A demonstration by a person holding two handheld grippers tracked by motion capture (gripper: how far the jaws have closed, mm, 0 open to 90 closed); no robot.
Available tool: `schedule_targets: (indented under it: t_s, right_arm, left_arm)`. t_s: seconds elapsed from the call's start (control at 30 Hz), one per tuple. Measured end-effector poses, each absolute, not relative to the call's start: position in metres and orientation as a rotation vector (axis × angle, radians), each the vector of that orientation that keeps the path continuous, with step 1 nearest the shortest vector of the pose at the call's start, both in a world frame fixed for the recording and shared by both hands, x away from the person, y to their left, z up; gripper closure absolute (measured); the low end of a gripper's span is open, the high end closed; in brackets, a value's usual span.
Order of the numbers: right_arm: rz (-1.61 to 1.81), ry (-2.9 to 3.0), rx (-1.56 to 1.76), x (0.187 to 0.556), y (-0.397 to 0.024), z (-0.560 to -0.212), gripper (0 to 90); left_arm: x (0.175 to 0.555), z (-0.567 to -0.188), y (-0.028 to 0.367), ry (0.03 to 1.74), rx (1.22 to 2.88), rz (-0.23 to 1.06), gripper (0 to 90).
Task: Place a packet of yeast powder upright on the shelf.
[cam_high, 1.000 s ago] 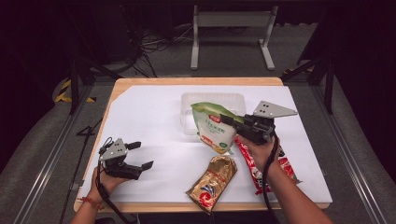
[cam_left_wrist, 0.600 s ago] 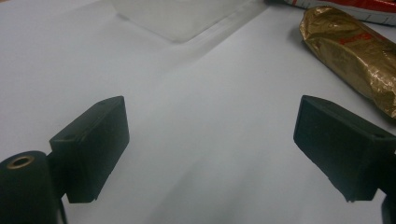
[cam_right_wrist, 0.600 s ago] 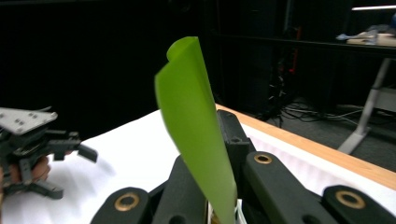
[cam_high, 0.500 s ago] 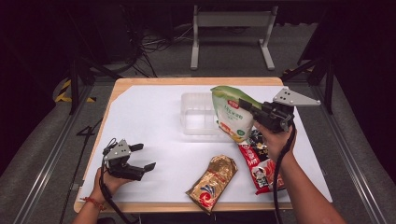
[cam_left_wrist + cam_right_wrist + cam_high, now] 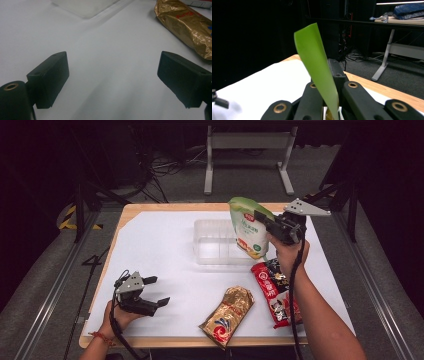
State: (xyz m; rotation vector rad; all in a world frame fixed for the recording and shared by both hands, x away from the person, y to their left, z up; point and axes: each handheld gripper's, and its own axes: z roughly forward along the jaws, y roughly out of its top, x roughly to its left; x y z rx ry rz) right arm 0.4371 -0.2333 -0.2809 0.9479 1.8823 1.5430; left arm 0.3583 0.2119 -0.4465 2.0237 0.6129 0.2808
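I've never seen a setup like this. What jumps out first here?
The green and white snack pouch, held up in the air by the right gripper with its jaws shut on the pouch's edge, above the clear plastic bin in the middle of the white table. Near the front edge lie a crinkly gold foil packet and a red and black packet, while the left gripper rests open at the front left.

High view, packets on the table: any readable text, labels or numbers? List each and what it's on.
None reads as words.
Green-and-white stand-up pouch held in the right claw: a red label and a green round badge, print too blurred.
Gold foil packet: a red-and-blue round logo, no legible letters.
Red-and-black flat packet: white characters, too small to read.
Clear plastic tub: no print seen.
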Motion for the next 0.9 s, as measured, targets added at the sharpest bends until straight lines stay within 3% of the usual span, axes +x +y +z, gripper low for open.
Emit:
schedule_targets:
  t_s: [0.47, 0.9]
  right_arm:
    - [1.529, 1.878, 1.03, 0.487, -0.226, -0.312, 89.3]
    - [1.531, 1.893, 1.056, 0.493, -0.228, -0.328, 89.0]
  left_arm:
    - [0.358, -0.447, 0.21, 0.591, 2.024, 0.264, 11.2]
    - [0.357, -0.447, 0.209, 0.586, 2.024, 0.256, 11.2]
